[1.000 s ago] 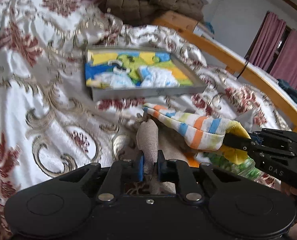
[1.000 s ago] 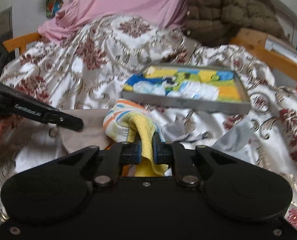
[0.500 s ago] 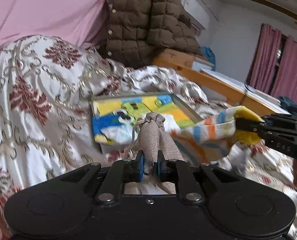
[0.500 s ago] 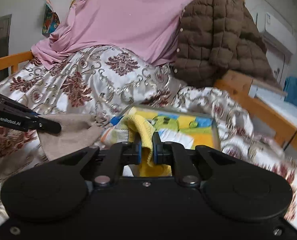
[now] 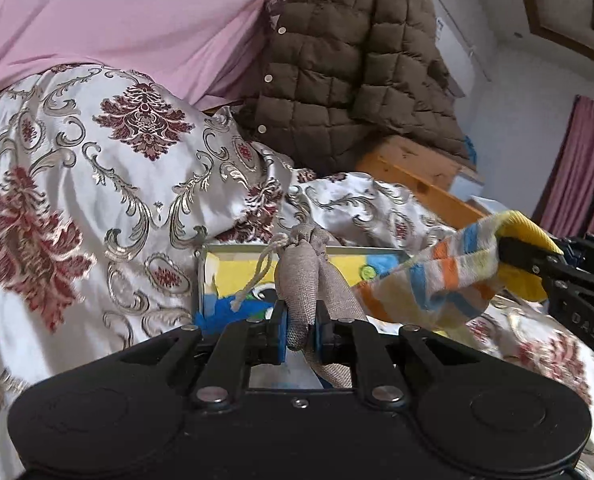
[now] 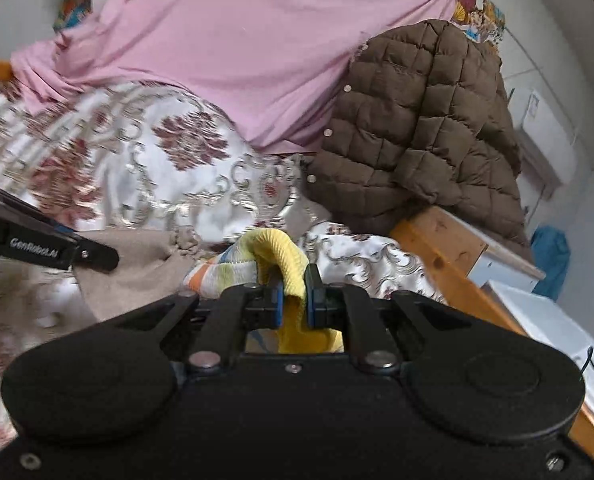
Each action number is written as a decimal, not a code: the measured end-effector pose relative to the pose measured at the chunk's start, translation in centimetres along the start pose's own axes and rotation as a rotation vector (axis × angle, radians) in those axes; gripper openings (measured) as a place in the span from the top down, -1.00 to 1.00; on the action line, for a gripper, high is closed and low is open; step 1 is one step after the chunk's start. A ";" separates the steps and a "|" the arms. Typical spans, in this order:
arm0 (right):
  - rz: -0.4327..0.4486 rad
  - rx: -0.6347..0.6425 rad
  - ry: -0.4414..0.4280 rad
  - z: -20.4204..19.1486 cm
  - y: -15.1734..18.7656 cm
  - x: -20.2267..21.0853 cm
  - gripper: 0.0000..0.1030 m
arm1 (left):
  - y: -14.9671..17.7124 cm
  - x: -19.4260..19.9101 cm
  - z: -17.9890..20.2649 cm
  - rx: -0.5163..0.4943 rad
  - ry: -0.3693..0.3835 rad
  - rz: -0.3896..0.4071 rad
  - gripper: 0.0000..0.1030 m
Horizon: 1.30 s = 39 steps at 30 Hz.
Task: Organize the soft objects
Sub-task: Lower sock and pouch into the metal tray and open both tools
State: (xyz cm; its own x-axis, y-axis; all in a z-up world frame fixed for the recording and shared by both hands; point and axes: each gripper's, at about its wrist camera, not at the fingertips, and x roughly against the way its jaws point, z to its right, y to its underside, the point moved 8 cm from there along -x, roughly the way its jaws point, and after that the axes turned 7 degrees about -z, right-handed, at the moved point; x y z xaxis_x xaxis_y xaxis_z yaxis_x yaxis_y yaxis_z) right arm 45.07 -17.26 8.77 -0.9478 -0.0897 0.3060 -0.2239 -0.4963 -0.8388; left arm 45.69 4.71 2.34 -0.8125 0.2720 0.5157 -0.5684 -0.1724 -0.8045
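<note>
Left tool [image 5: 300, 334] pinches beige pouch [image 5: 301, 280]; right tool [image 6: 293, 304] pinches striped sock [image 6: 275, 258].

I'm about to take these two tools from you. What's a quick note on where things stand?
Left tool: shut on the beige drawstring pouch.
Right tool: shut on the yellow edge of the striped cloth.
Both are lifted above the patterned bedspread; pouch and cloth look joined or overlapping between the tools.
The tray with colourful pieces sits just behind.
Done: both items picked up.
Left: probably fitting cloth and pouch together, then setting them down.
</note>
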 end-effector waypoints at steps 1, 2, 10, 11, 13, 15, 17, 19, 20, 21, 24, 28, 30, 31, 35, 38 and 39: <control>-0.006 -0.006 0.012 0.0 -0.1 -1.4 0.91 | -0.2 -0.8 -0.1 0.004 -0.005 0.000 0.74; -0.016 -0.015 0.025 0.0 -0.2 -2.7 0.91 | -0.3 -1.6 -0.2 0.013 -0.012 -0.001 0.74; -0.161 -0.154 0.005 0.8 2.7 -10.3 0.91 | 1.0 -7.0 -0.7 0.121 -0.020 -0.039 0.74; -0.179 -0.171 0.001 1.0 3.4 -11.0 0.91 | 1.4 -7.5 -0.7 0.122 -0.021 -0.048 0.74; -0.228 -0.194 -0.006 1.0 4.9 -12.6 0.90 | 2.3 -8.4 -1.0 0.116 -0.031 -0.070 0.74; -0.294 -0.222 -0.024 0.5 6.9 -14.1 0.90 | 3.1 -9.2 -1.3 0.114 -0.048 -0.087 0.74; -0.353 -0.263 -0.031 0.2 8.5 -15.3 0.89 | 3.8 -9.9 -1.9 0.134 -0.058 -0.104 0.74; -0.403 -0.293 -0.041 -0.2 9.9 -16.1 0.89 | 4.4 -10.4 -2.3 0.142 -0.073 -0.121 0.74; -0.418 -0.304 -0.043 -0.4 10.3 -16.3 0.89 | 4.6 -10.6 -2.4 0.133 -0.084 -0.127 0.74; -0.431 -0.316 -0.044 -0.6 10.8 -16.6 0.89 | 4.7 -10.8 -2.5 0.127 -0.091 -0.130 0.74; -0.449 -0.329 -0.049 -1.2 11.2 -17.2 0.88 | 4.9 -11.0 -2.8 0.128 -0.104 -0.135 0.74; -0.486 -0.311 -0.055 -2.1 11.6 -18.4 0.83 | 5.1 -11.1 -2.5 0.105 -0.120 -0.143 0.70; -0.478 -0.305 -0.057 -1.4 11.3 -18.5 0.79 | 5.1 -10.9 -2.3 0.093 -0.126 -0.144 0.63; -0.471 -0.303 -0.061 -1.5 11.2 -18.4 0.74 | 5.0 -10.8 -2.2 0.090 -0.126 -0.146 0.62; -0.462 -0.308 -0.058 -0.6 10.6 -17.3 0.58 | 4.7 -10.1 -2.0 0.079 -0.131 -0.139 0.44; -0.444 -0.320 -0.044 0.1 10.2 -16.2 0.28 | 4.7 -9.7 -1.9 0.062 -0.147 -0.145 0.40; -0.439 -0.325 -0.041 0.4 10.1 -15.9 0.18 | 4.7 -9.5 -1.8 0.055 -0.148 -0.152 0.37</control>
State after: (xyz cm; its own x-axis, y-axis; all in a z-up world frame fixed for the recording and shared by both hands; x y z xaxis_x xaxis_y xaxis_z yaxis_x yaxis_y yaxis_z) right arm 58.01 -21.14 -4.38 -0.7414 0.0286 0.6704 -0.6611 -0.2026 -0.7225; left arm 51.01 3.05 -6.87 -0.7249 0.1576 0.6706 -0.6886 -0.1930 -0.6990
